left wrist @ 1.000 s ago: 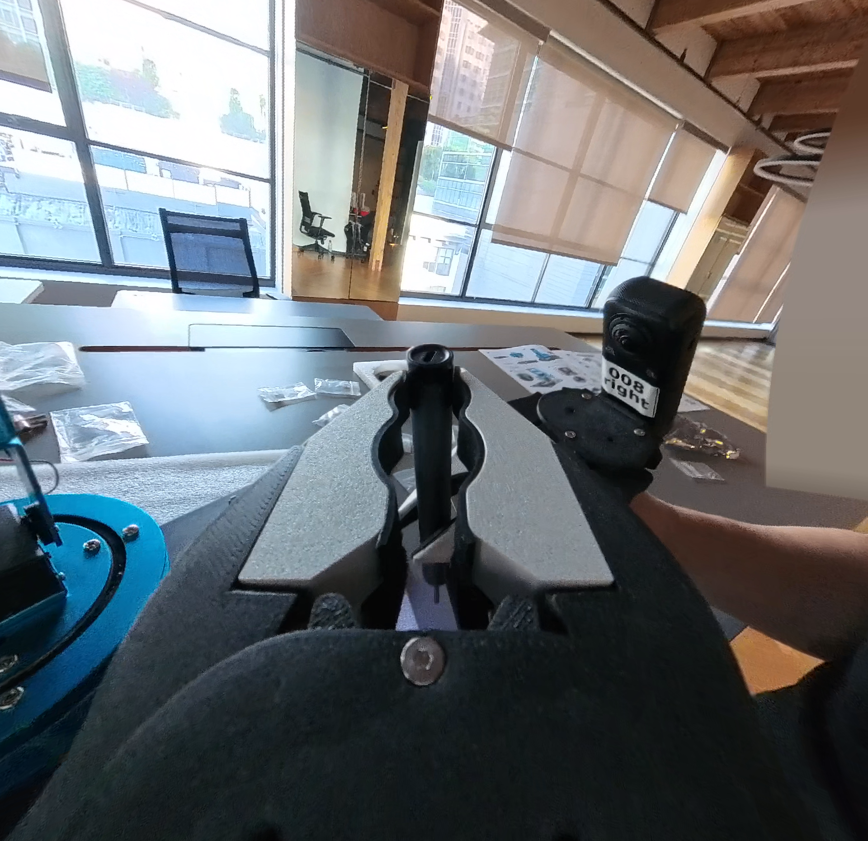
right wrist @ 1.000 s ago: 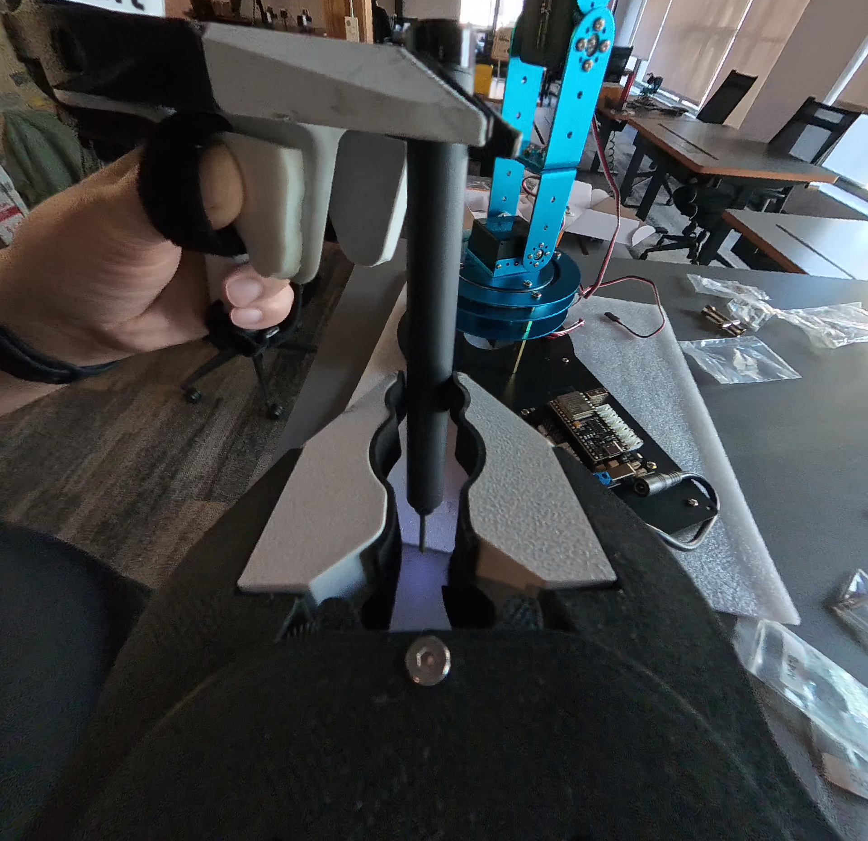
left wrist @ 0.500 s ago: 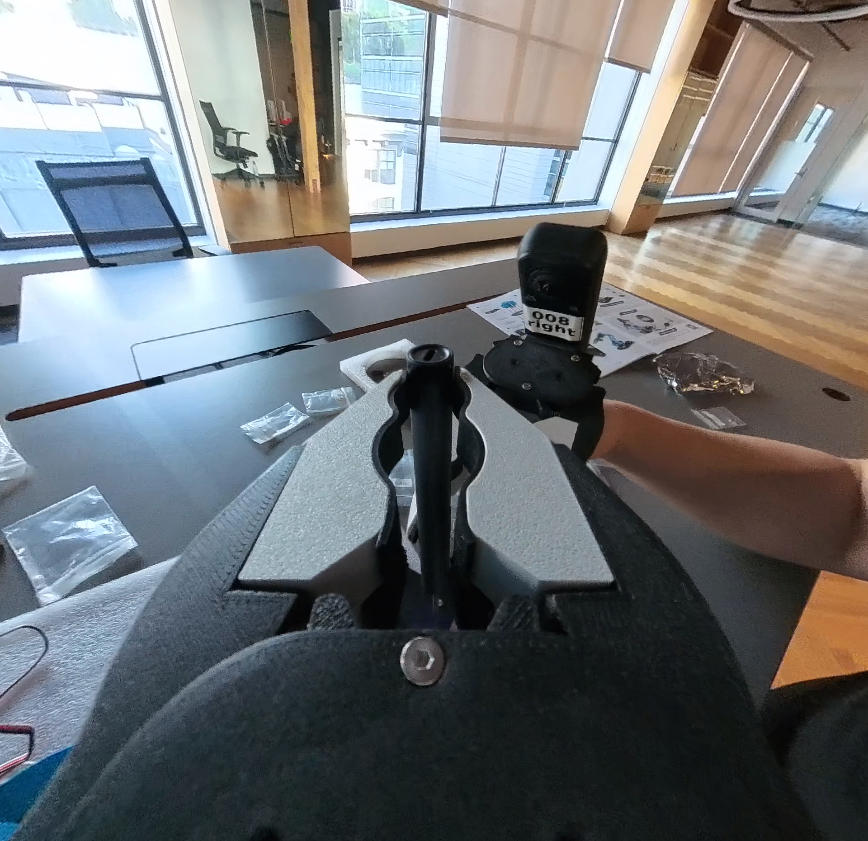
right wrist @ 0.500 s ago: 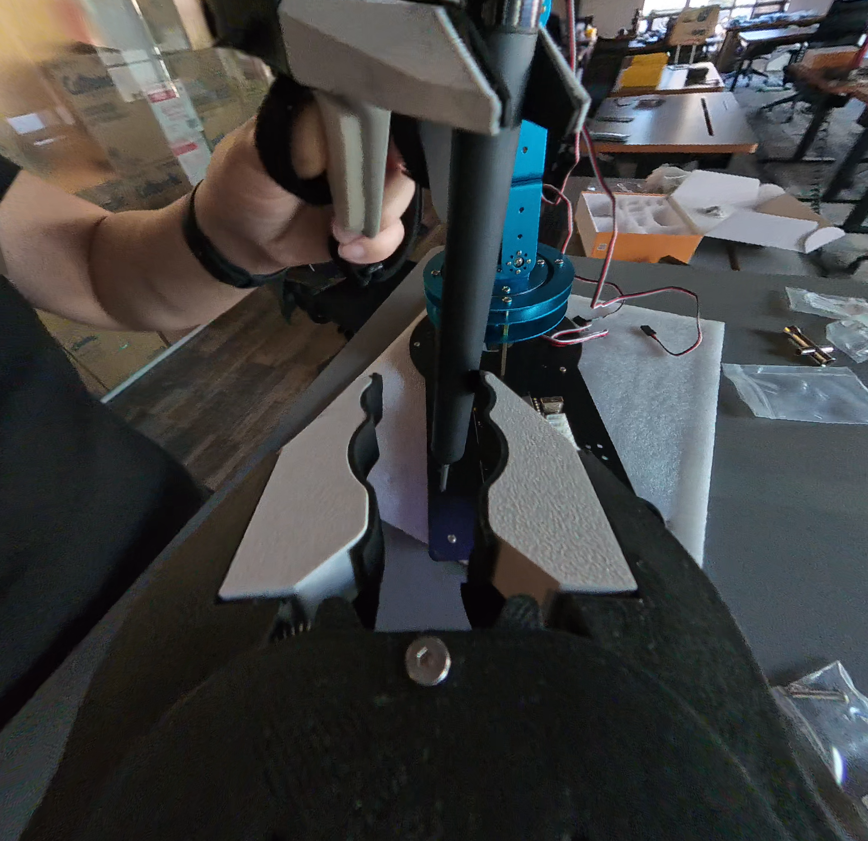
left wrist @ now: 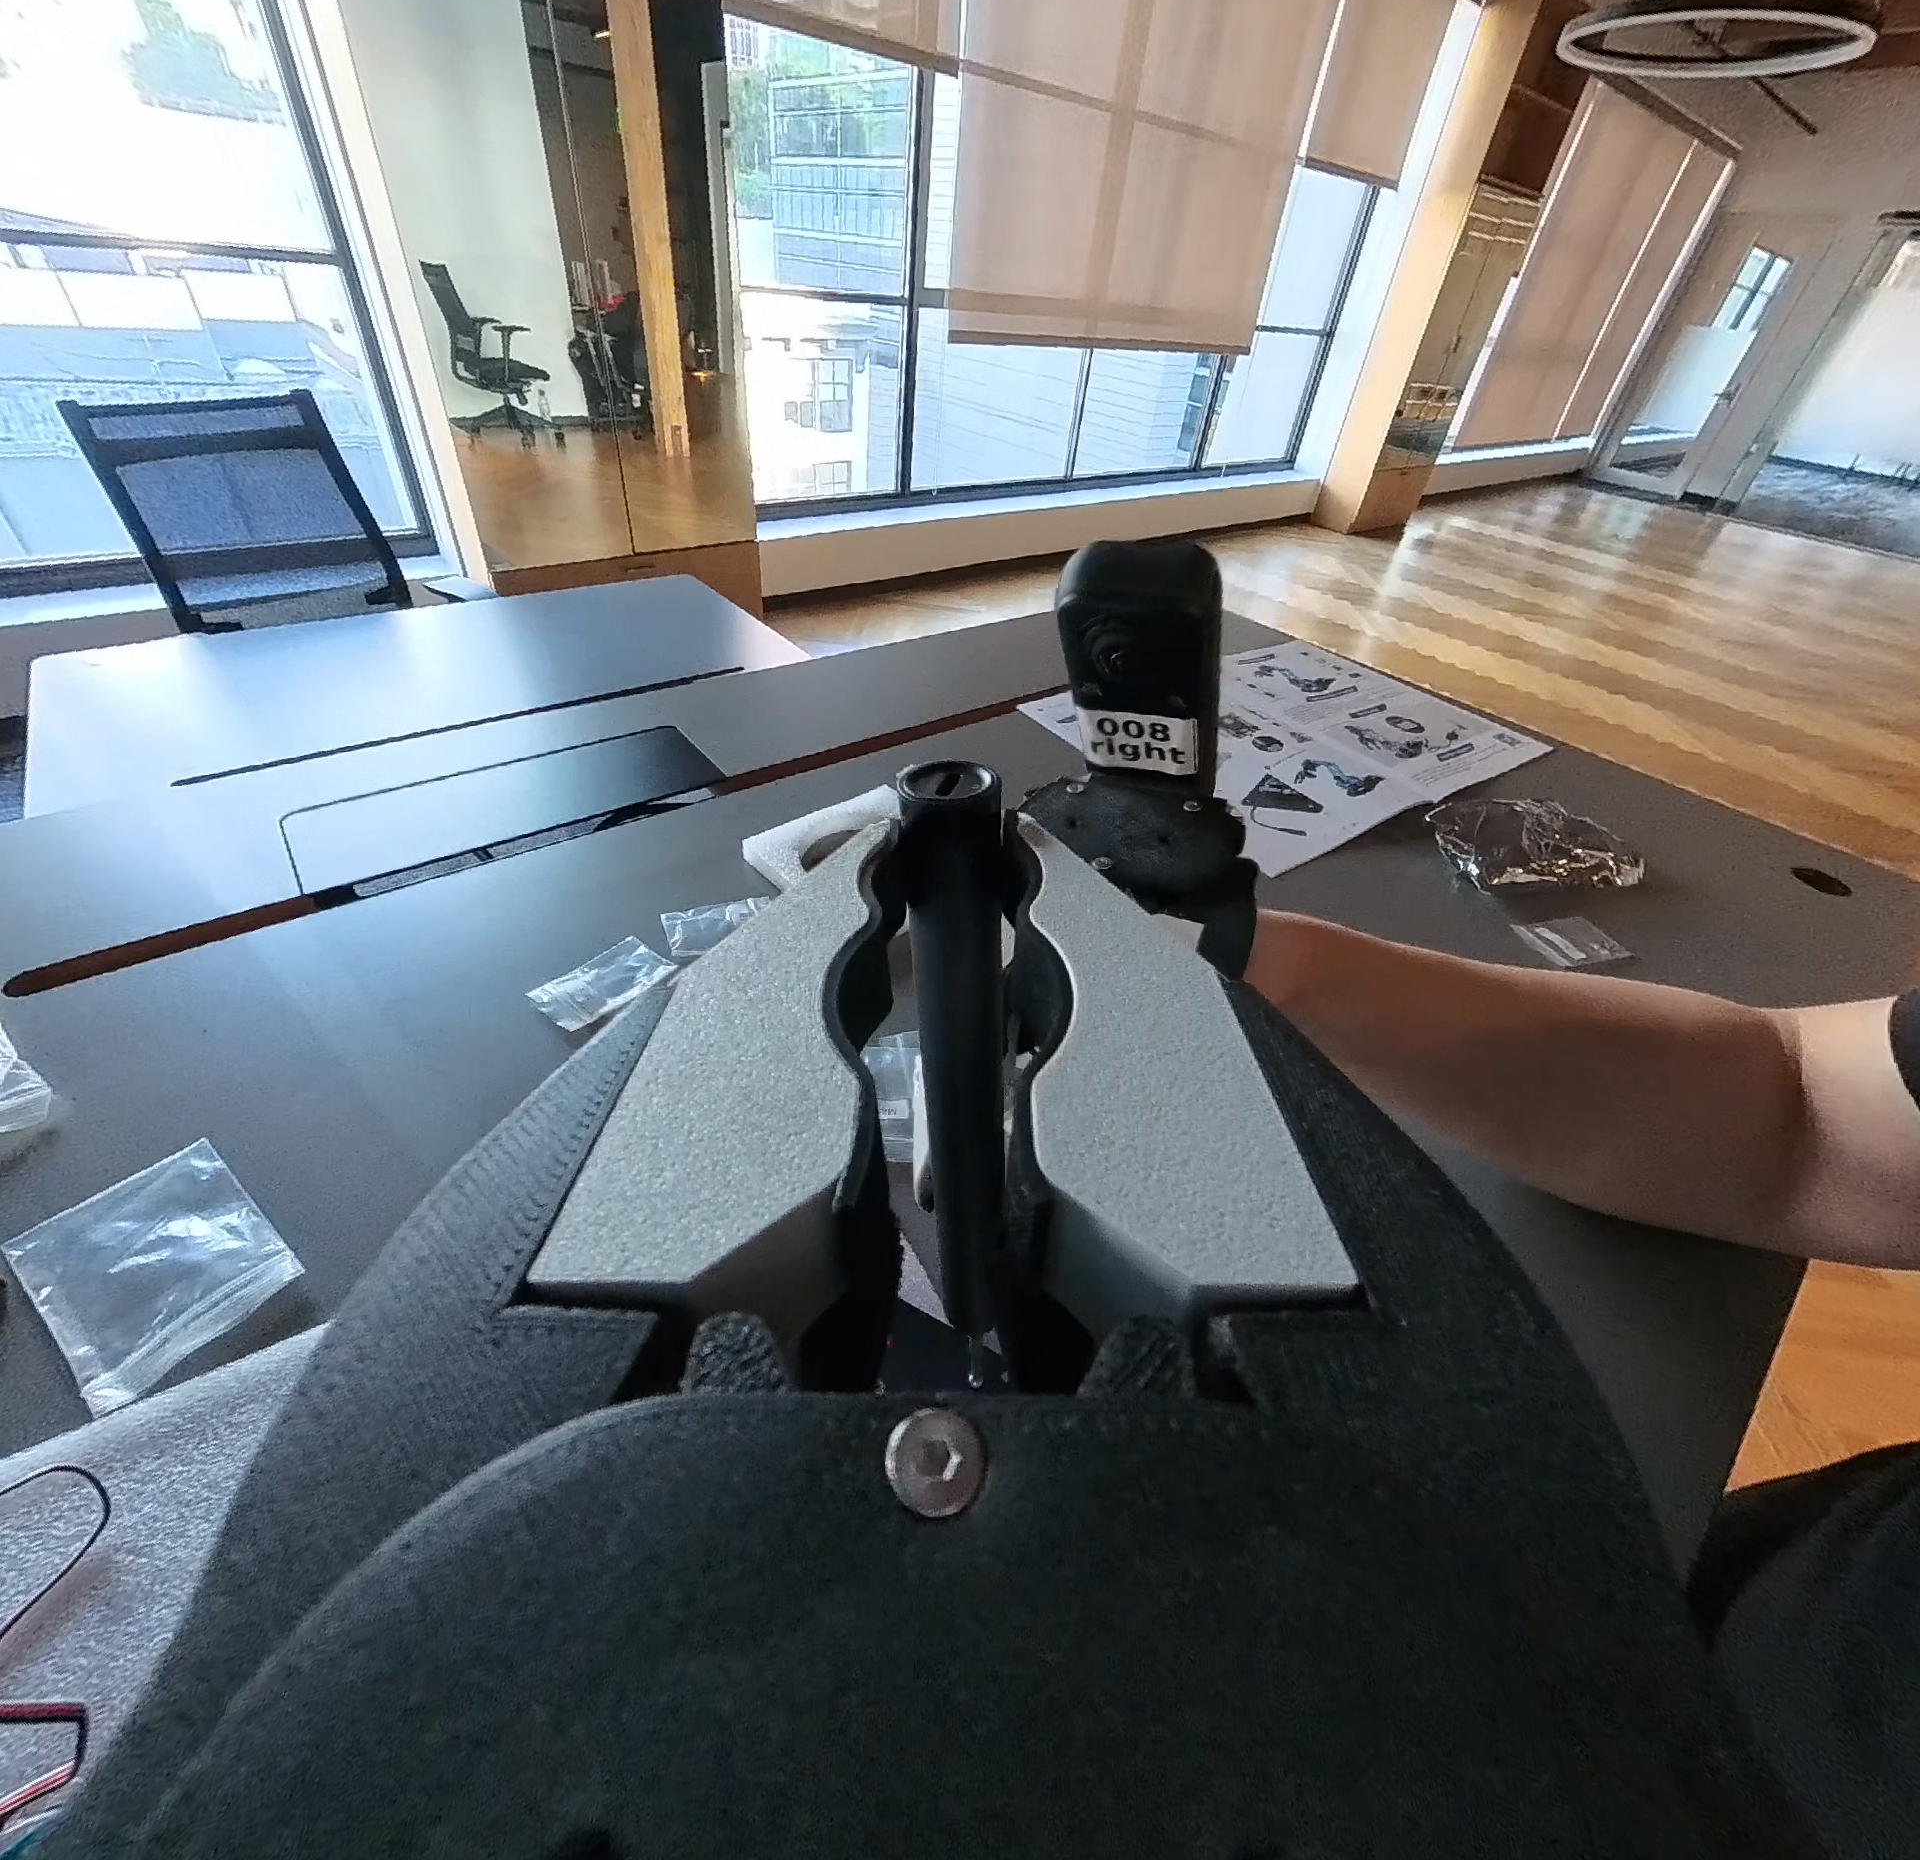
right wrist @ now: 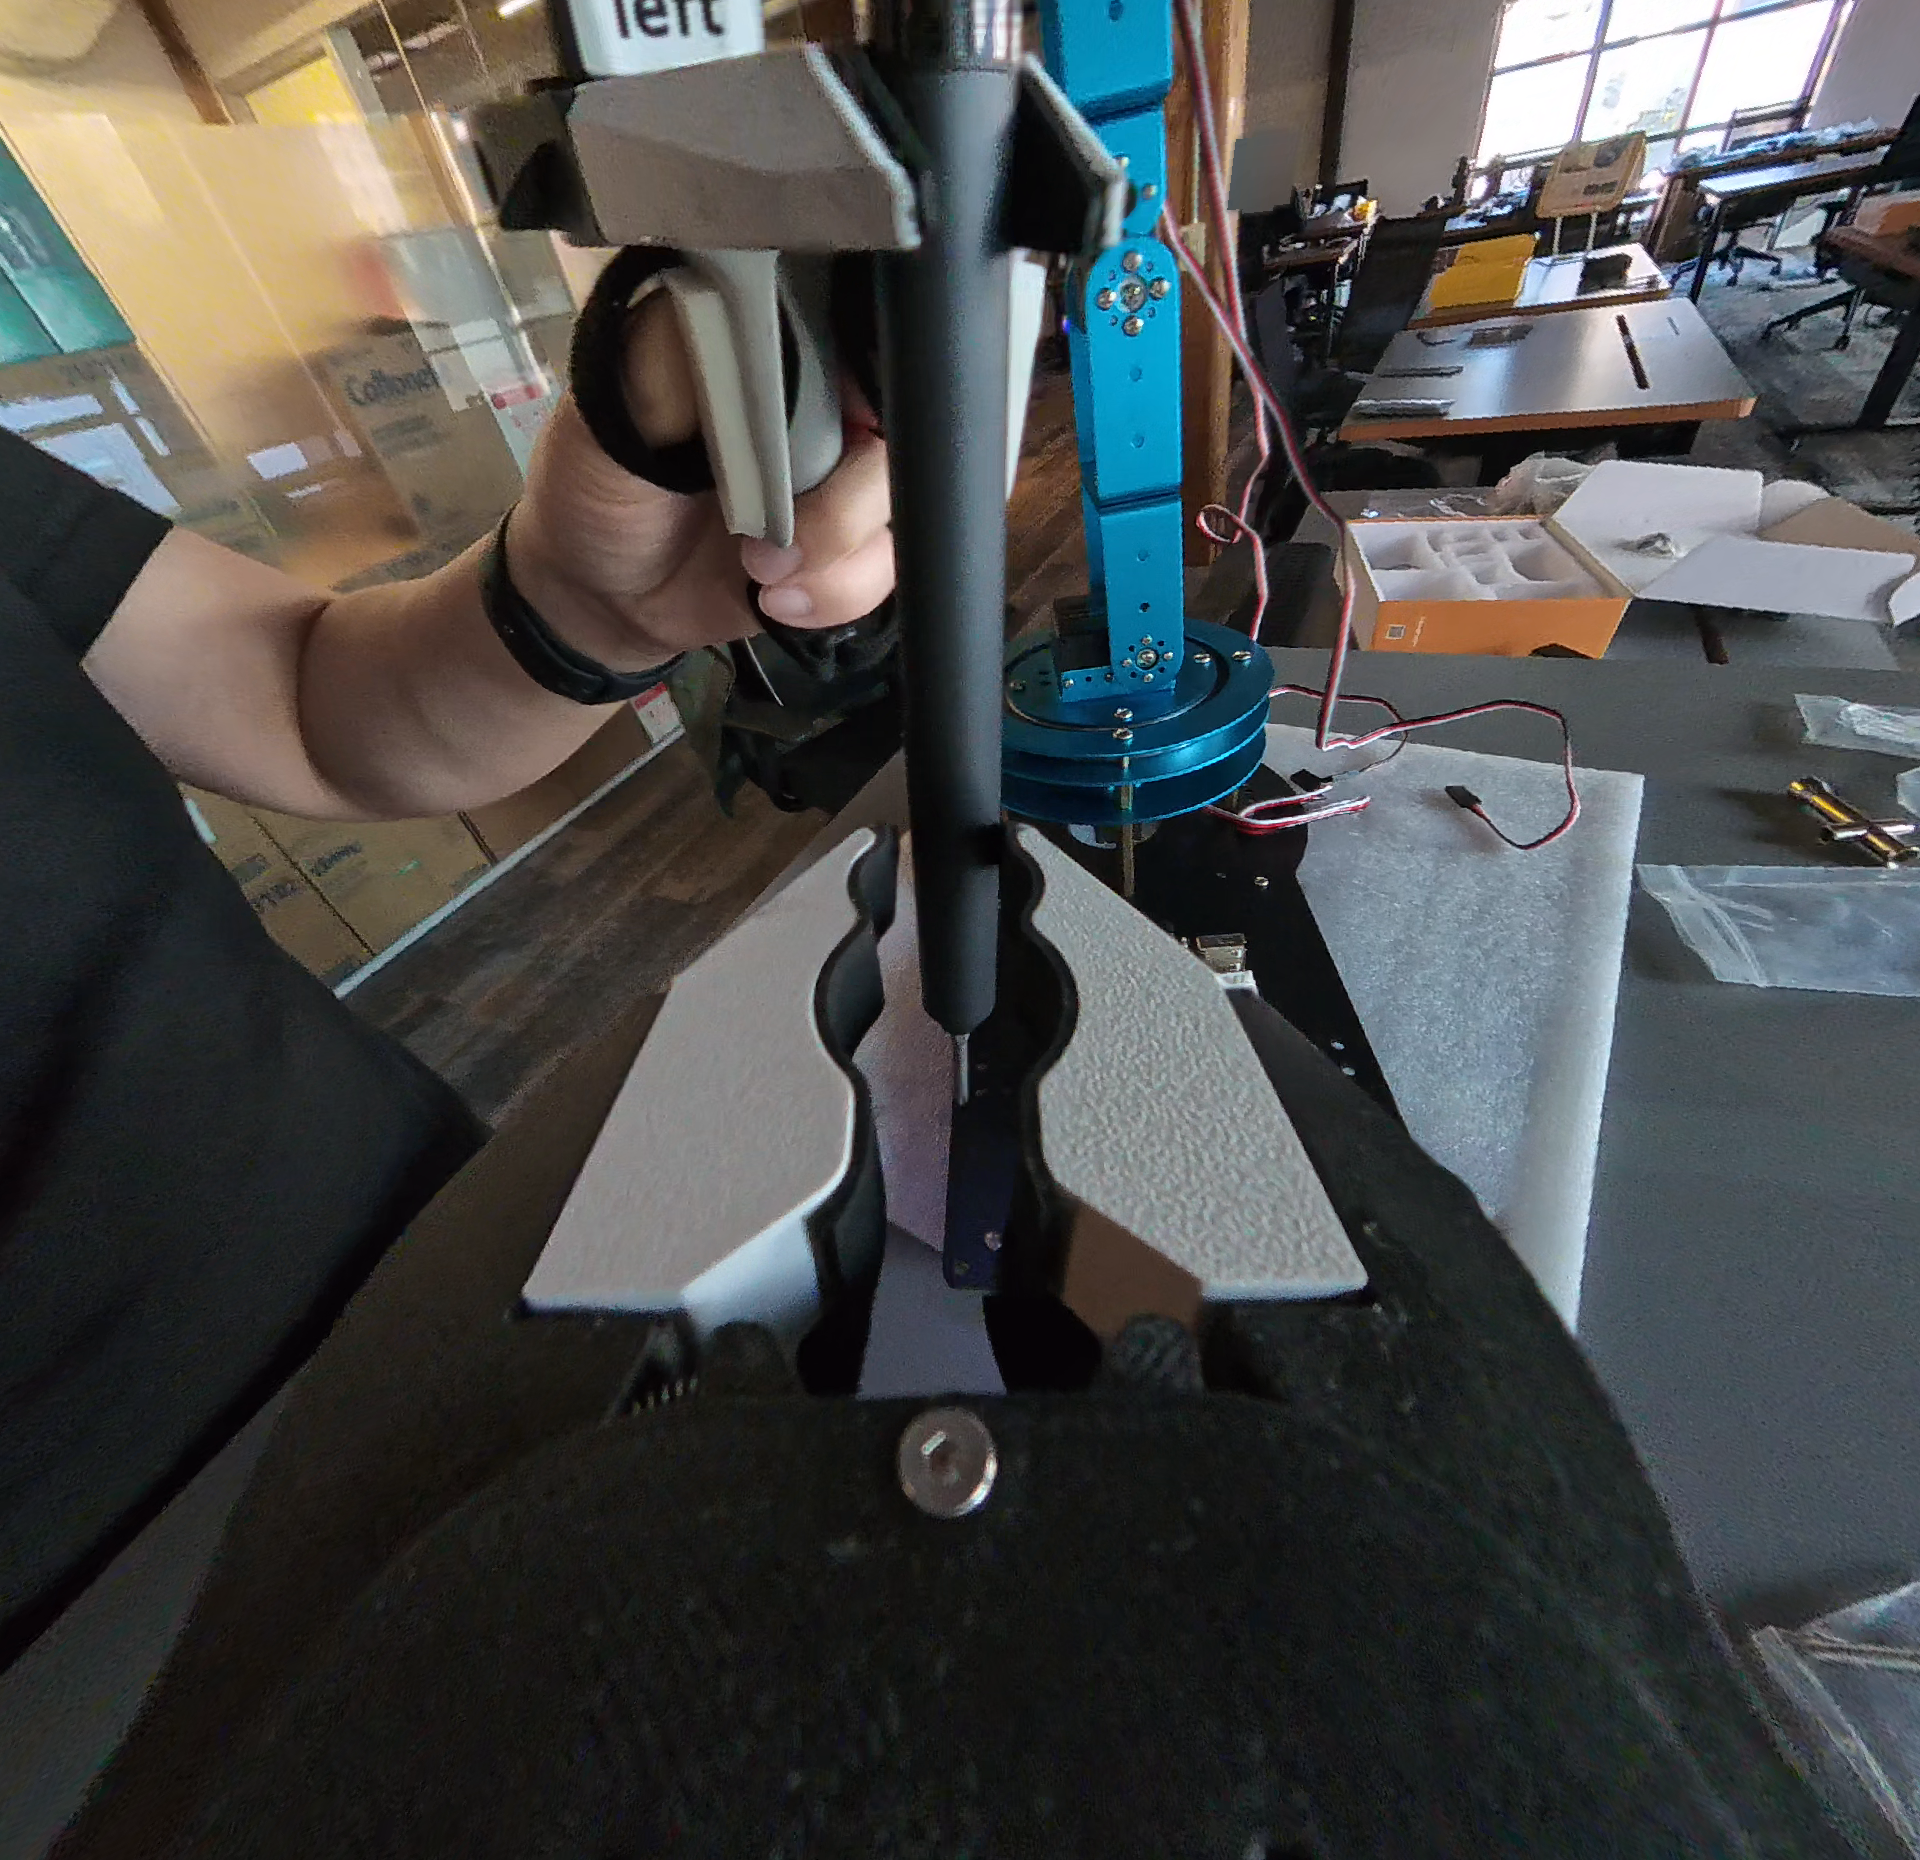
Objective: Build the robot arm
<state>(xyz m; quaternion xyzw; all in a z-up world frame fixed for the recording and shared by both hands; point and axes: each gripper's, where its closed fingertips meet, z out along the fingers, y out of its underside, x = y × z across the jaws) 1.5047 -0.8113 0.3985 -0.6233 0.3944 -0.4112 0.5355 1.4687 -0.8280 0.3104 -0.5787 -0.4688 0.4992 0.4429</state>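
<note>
My left gripper (left wrist: pixel 951 834) is shut on a black screwdriver (left wrist: pixel 956 1031) that runs back between its fingers, tip toward the camera. In the right wrist view the left gripper (right wrist: pixel 935 179) holds the screwdriver (right wrist: pixel 951 563) upright, tip down. My right gripper (right wrist: pixel 956 844) is shut on a small dark blue metal bracket (right wrist: pixel 977 1213). The screwdriver's tip (right wrist: pixel 962 1078) rests at the bracket's upper end. The right gripper's camera (left wrist: pixel 1138 667) shows just beyond the left fingers. A hand holds each gripper.
A blue robot arm on a round blue base (right wrist: pixel 1132 709) stands on a black plate over white foam (right wrist: pixel 1475 958), with red-and-white wires (right wrist: pixel 1351 730). Plastic bags (left wrist: pixel 145 1280), an instruction sheet (left wrist: pixel 1351 740), a foil bag (left wrist: pixel 1527 844), a metal tool (right wrist: pixel 1849 823) and an open box (right wrist: pixel 1475 584) lie around. Across from one pair of fingers to the other is roughly 9 cm.
Both grippers swung round together. The blue base left the left wrist view. The dark blue bracket came into sight between the right fingers, with the screwdriver tip on it.
</note>
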